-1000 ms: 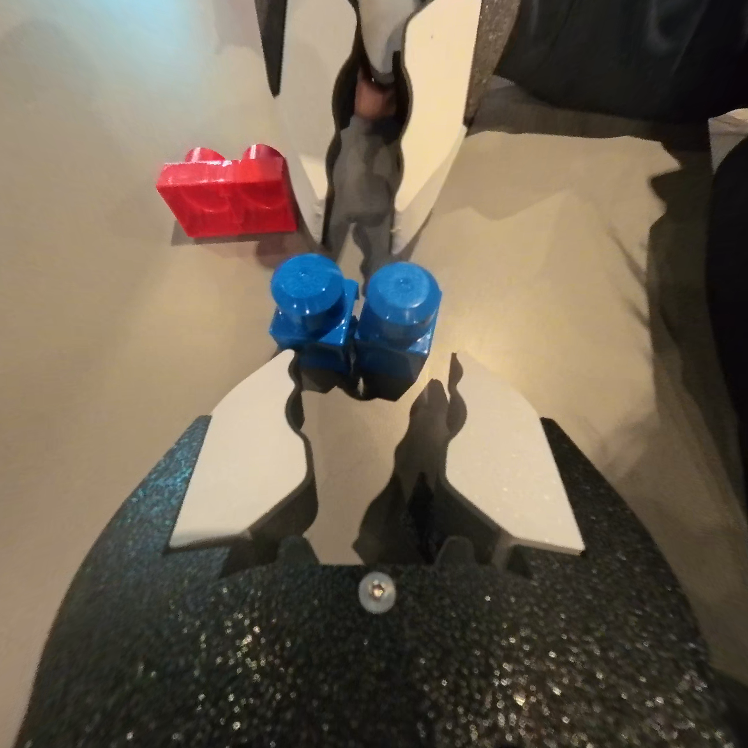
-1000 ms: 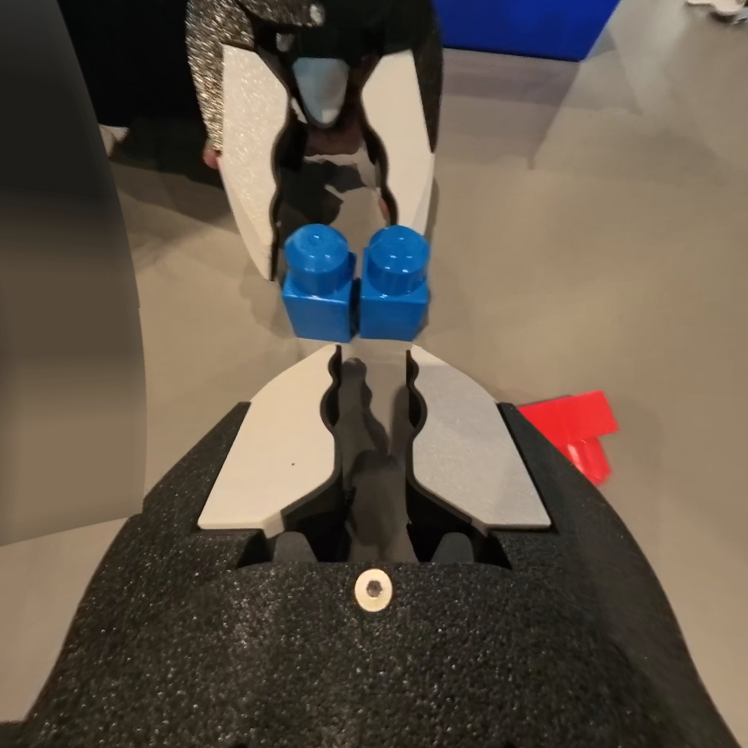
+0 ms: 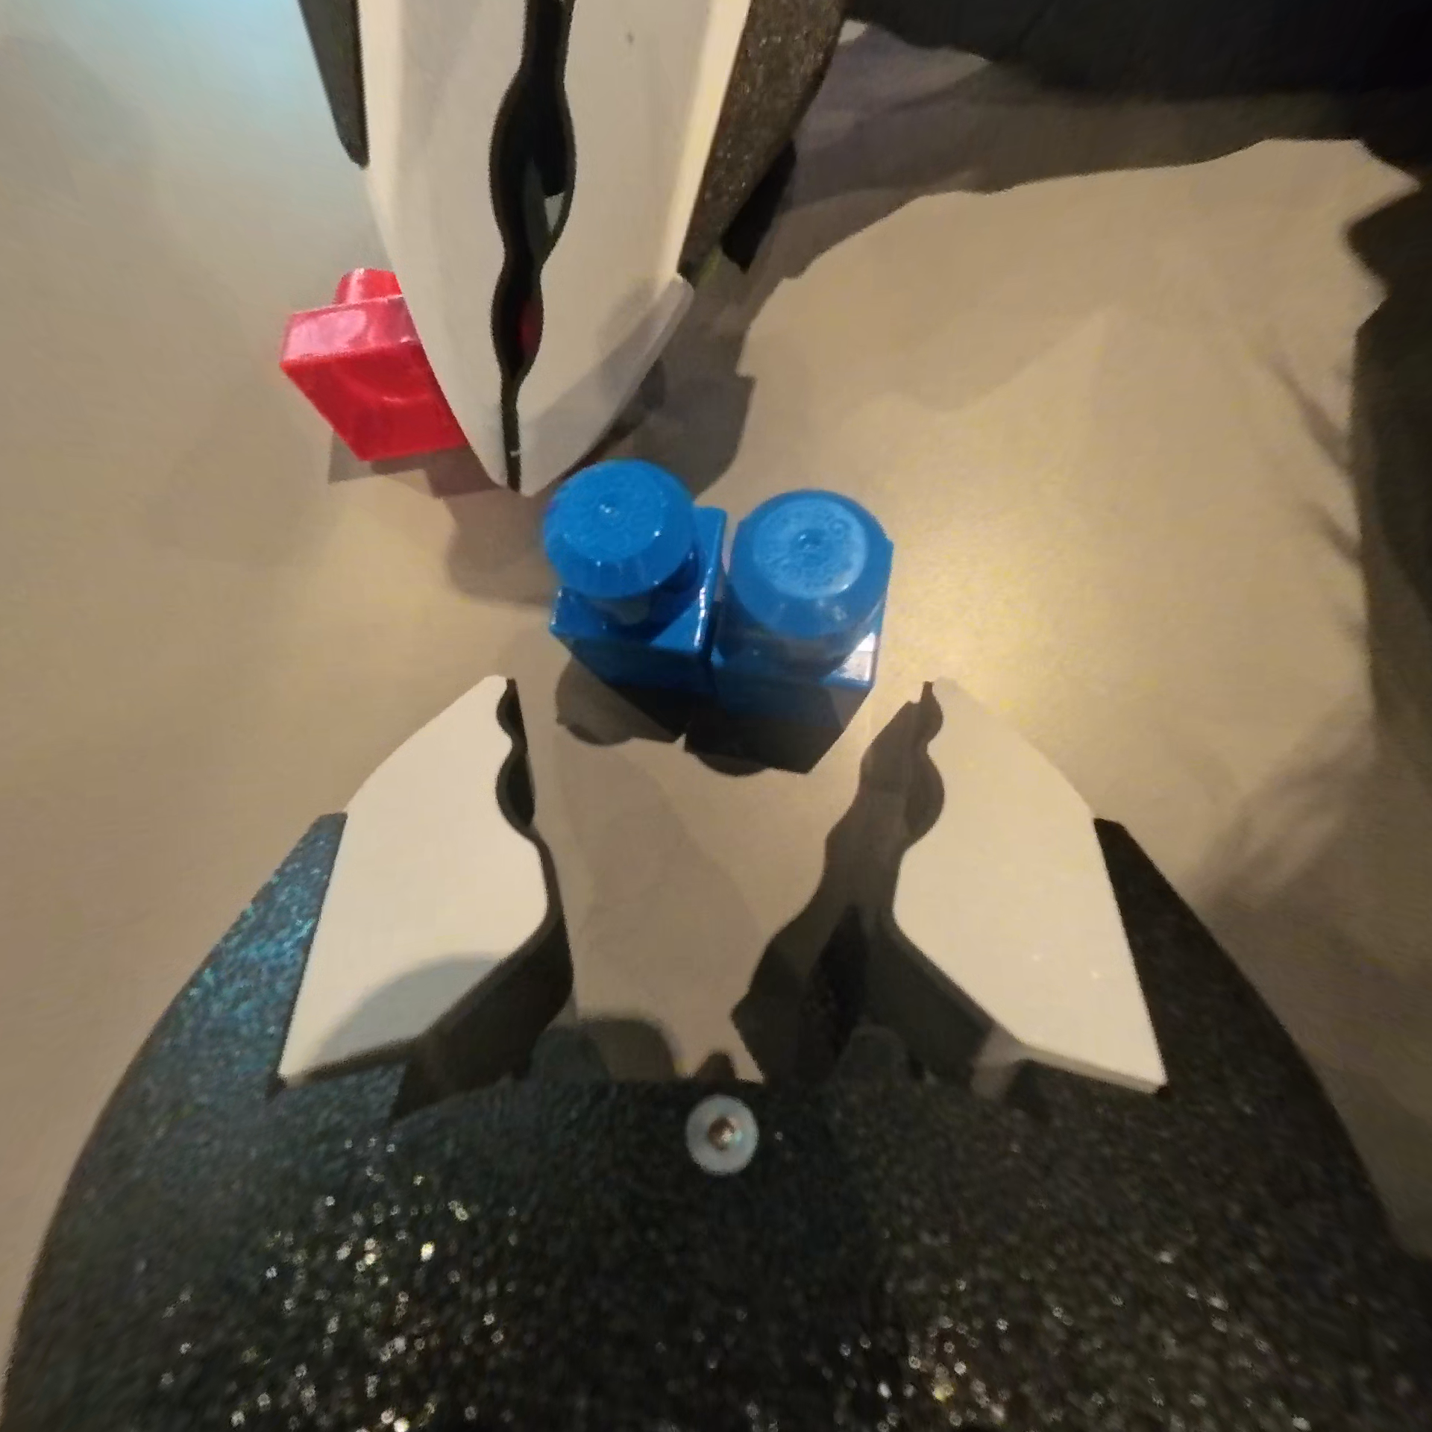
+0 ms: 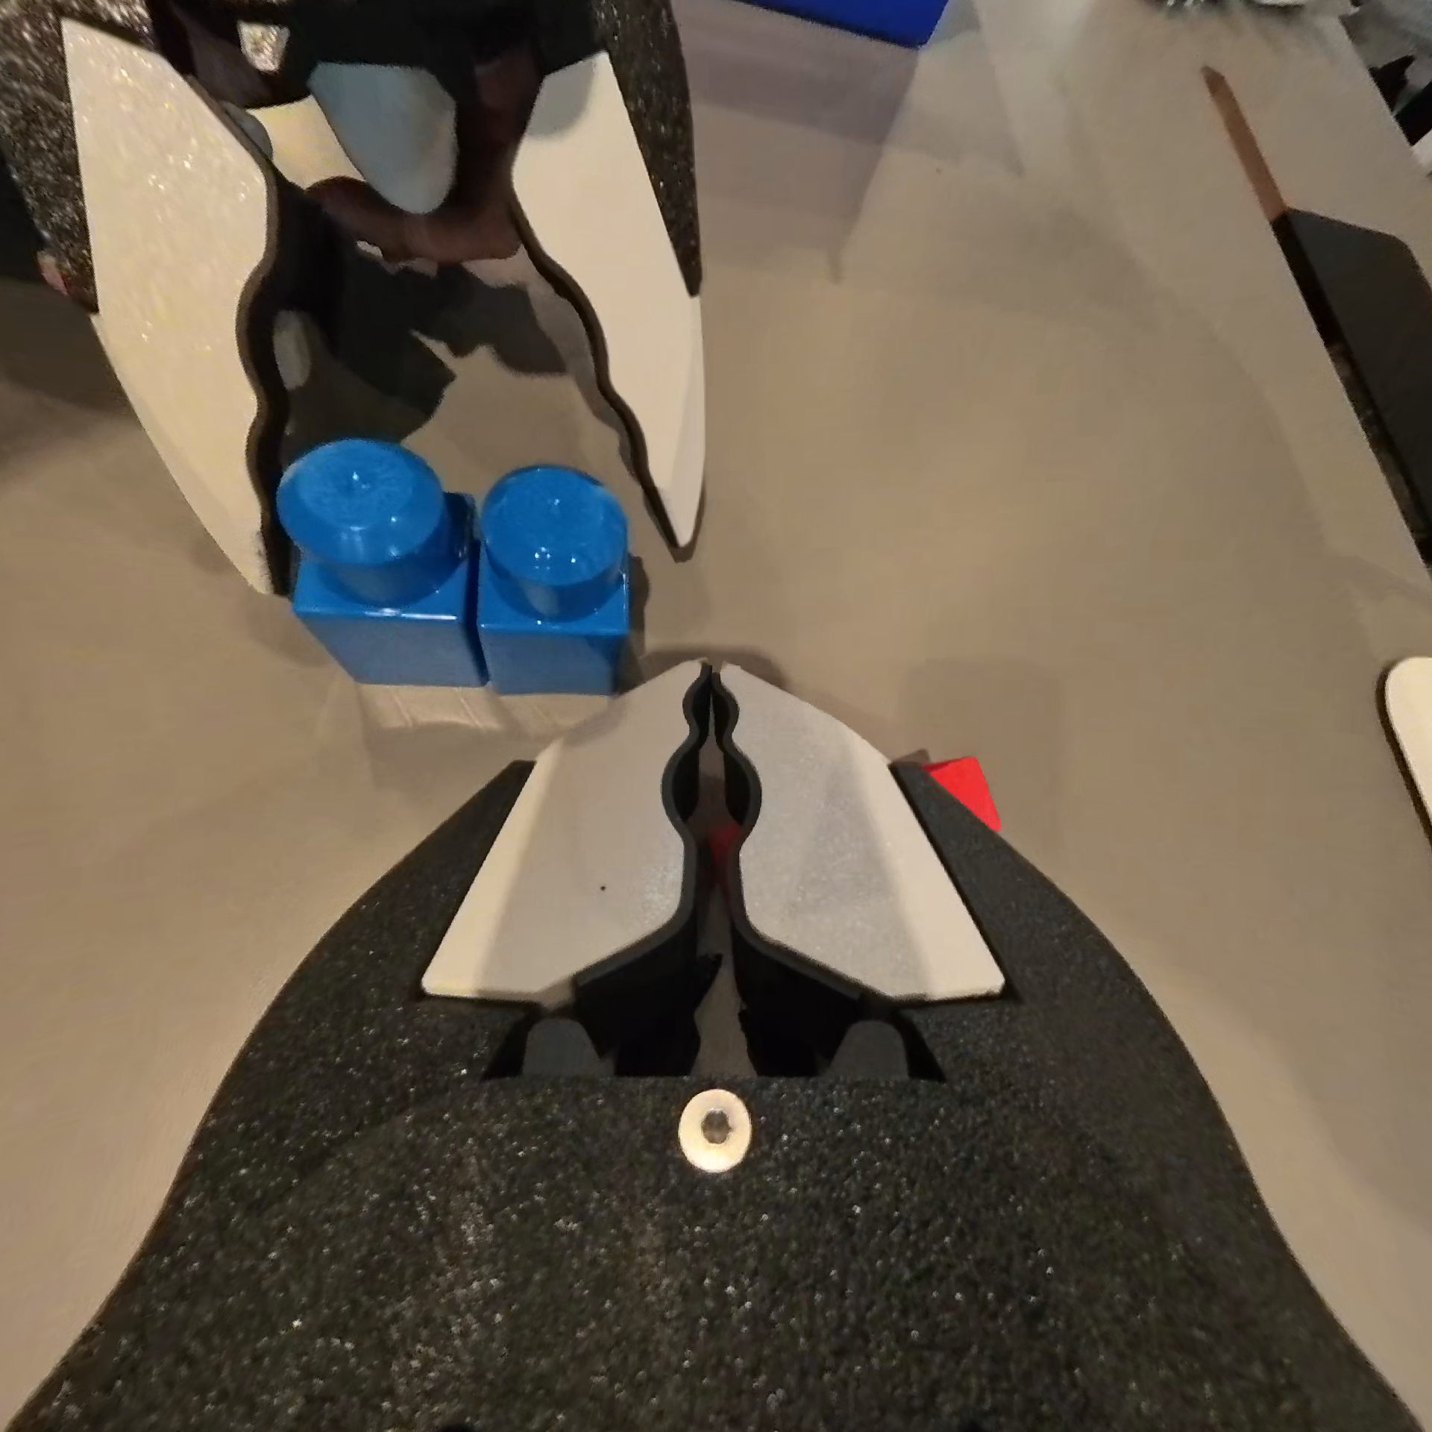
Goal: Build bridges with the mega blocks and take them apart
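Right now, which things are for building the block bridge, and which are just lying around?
For the job:
- two blue blocks, standing side by side
- red block, on the table behind the right fingers
- left gripper, open
- right gripper, shut, empty

Just lying about:
- black flat thing at the table's edge
- blue thing far back

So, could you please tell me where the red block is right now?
The red block lies on its side on the table, upper left in the left wrist view, partly behind the shut right gripper, beyond the two blue blocks.
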`<state>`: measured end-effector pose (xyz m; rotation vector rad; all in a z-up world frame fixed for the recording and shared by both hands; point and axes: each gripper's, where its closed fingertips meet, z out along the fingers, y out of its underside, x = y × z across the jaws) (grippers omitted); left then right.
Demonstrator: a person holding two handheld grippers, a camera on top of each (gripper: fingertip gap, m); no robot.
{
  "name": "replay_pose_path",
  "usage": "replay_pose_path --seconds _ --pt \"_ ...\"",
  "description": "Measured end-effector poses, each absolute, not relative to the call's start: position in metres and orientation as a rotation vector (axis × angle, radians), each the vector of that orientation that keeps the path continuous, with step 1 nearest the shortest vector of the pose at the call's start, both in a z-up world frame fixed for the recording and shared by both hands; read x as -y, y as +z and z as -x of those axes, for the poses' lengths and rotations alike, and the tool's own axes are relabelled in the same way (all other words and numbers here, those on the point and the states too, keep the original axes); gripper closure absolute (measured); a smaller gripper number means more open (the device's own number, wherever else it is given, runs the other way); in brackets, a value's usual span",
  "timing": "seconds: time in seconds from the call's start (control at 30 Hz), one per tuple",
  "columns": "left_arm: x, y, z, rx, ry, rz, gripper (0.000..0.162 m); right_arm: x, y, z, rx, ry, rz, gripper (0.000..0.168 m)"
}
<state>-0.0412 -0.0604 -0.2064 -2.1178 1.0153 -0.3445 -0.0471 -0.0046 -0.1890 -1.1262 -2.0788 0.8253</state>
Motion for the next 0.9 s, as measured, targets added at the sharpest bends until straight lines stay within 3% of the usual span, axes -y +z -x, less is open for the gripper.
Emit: replay_pose_path --seconds 0.57,0.9 --pt "0.051 -0.21 0.04 -1.033 -0.31 2.111 0.068 0.008 -0.188 0.049 2.086 0.792 1.1 0.168" --pt "0.052 -0.2 0.029 -1.024 -0.494 2.034 0.066 0.029 -0.189 0.026 2.179 0.957 1.074 0.168"
